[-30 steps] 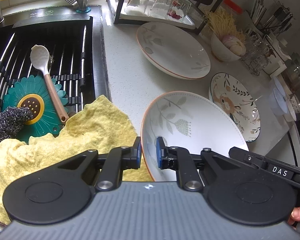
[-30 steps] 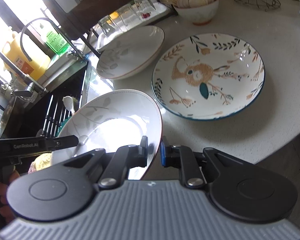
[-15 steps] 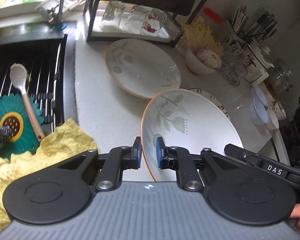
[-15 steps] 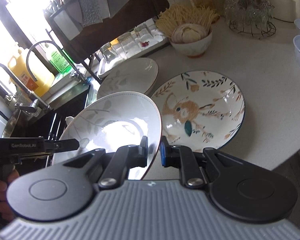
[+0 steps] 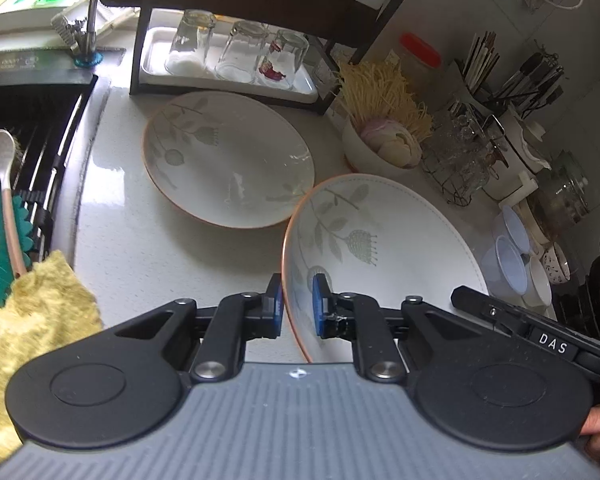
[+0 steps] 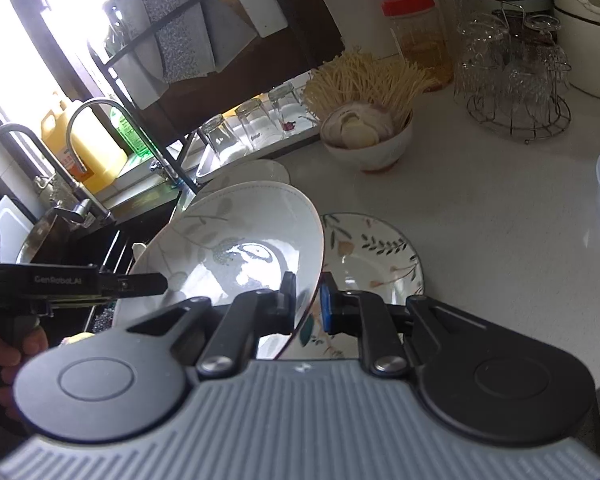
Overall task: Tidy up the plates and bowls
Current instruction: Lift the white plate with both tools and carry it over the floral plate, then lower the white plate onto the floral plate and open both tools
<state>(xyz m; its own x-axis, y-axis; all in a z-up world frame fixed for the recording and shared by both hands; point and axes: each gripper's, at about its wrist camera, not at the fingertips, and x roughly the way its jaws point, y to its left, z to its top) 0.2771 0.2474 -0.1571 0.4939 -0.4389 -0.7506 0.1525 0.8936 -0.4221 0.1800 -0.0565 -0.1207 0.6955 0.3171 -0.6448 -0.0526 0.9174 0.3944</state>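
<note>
- The leaf-print bowl (image 5: 384, 248) is hanging in the air over the white counter (image 5: 148, 248), tilted, with both tongs gripping it on opposite sides of the rim.
- The left gripper (image 5: 297, 307) is pinching the bowl's near rim, one blue pad sitting outside the orange edge and the other inside, so it's clamped tight on the wall.
- The right gripper (image 6: 306, 300) is doing the same on the far side, with the rim passing between its pads and one pad on each face of it.
- In the right wrist view you can also see the left tool's black body poking in from the left, with a hand (image 6: 8, 356) wrapping around its grip.
- Directly under the lifted bowl, the floral plate (image 6: 374, 260) is lying flat on the counter, mostly covered from the left wrist view.
- Just beyond it, a second leaf-print bowl (image 5: 228, 160) is sitting on the counter in front of the dark rack, apart from the lifted one.
- Behind that, upside-down glasses (image 5: 238, 52) are standing on a white tray (image 5: 300, 88) under the rack.
- Off to the right, a small bowl of garlic (image 6: 366, 136) is sitting next to a bunch of dry noodles (image 6: 364, 80).
- On the left side, the black sink (image 5: 32, 120) is holding a spoon (image 5: 4, 184), and a yellow cloth (image 5: 32, 320) is lying by its edge.
</note>
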